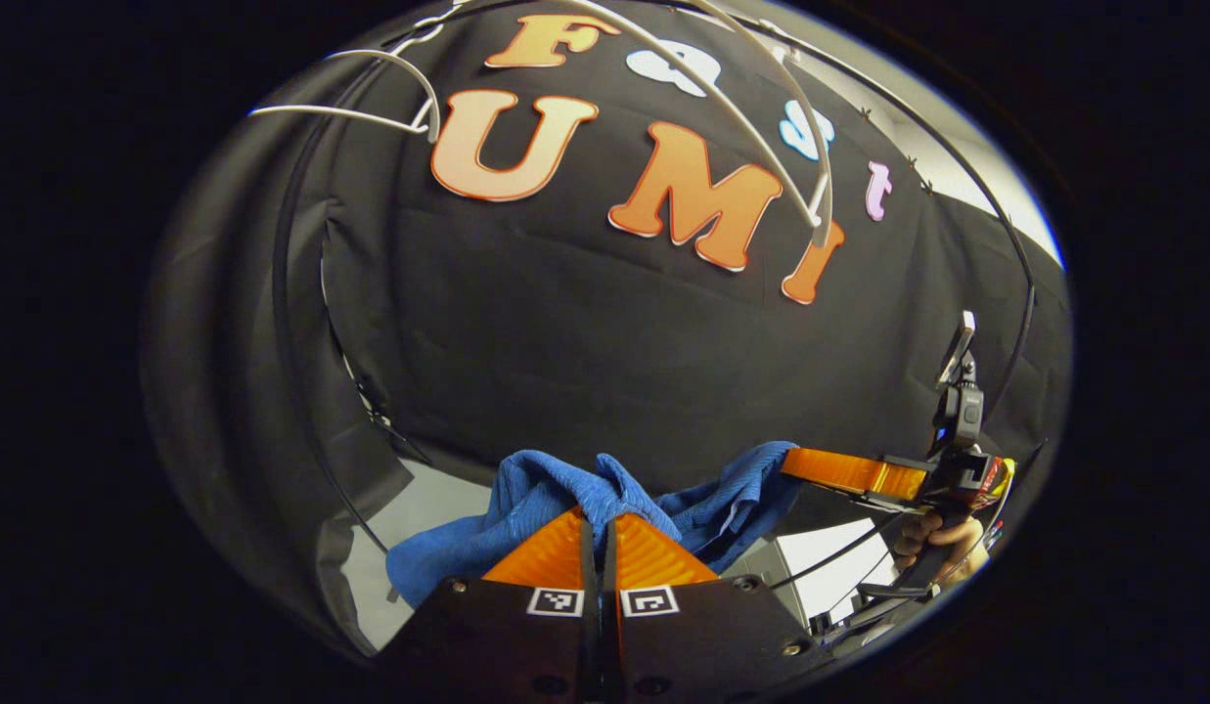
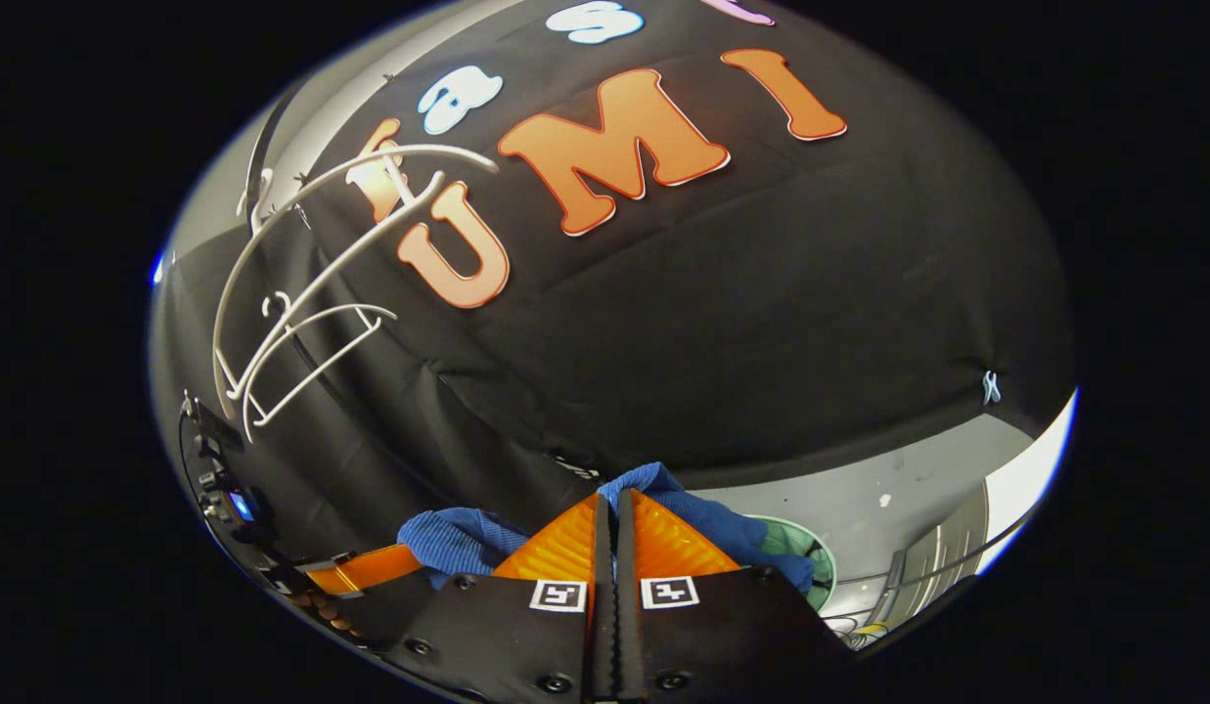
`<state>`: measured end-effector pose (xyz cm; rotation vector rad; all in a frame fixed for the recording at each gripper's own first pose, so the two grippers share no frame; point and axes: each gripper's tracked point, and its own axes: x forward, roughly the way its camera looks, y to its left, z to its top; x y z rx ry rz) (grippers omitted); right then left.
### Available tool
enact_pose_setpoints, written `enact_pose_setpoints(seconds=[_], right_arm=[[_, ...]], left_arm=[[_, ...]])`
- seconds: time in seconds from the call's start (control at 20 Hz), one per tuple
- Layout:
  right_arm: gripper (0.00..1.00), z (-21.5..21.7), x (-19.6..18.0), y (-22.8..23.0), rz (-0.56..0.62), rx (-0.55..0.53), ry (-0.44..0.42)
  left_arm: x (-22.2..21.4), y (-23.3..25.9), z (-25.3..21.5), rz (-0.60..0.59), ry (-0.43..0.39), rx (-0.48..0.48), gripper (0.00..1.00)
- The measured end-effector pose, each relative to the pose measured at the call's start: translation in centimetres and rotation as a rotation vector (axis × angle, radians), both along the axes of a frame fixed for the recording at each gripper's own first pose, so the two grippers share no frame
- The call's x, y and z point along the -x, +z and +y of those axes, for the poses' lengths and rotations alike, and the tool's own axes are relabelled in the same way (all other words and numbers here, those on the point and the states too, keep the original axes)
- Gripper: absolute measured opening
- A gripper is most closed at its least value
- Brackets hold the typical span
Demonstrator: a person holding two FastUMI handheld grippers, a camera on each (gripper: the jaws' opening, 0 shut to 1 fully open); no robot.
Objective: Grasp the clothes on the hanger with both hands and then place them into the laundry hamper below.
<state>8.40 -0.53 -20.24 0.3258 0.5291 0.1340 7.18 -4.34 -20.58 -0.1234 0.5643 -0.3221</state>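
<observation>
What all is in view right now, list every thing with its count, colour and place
Garment: one, blue, bunched, stretched between both grippers, off the hangers.
Hangers: at least two, white, bare, hanging high against the booth wall.
Laundry hamper: one, green rim, low on the floor, partly hidden by the garment in the right gripper view.
Left gripper: shut on the garment.
Right gripper: shut on the garment.
Hand: one, holding the right gripper's handle, seen in the left gripper view.

A cloth-walled recording booth: black backdrop [image 1: 614,342], bare white hangers [image 2: 291,323] overhead.
</observation>
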Motion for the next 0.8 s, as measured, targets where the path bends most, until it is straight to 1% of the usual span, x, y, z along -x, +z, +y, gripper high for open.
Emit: enact_pose_setpoints(seconds=[0.2,0.45,0.5,0.6,0.8], right_arm=[[0.07,-0.6,-0.1,-3.8,0.063,0.07,-0.02],[0.07,-2.3,0.1,-9.5,0.173,0.16,-0.054],[0.07,-2.4,0.3,-10.6,0.199,0.168,-0.058],[0.07,-2.7,0.5,-12.6,0.243,0.178,-0.07],[0.07,-3.1,0.5,-15.4,0.304,0.216,-0.091]], left_arm=[[-0.8,-2.5,-1.0,0.103,-0.026,-0.03,0.01],[-1.7,-4.5,-1.3,0.224,-0.032,-0.069,0.01],[-2.0,-4.8,-1.5,0.251,-0.034,-0.071,0.02],[-2.2,-5.2,-1.7,0.298,-0.038,-0.077,0.01],[-2.4,-6.2,-1.9,0.343,-0.054,-0.122,0.01]])
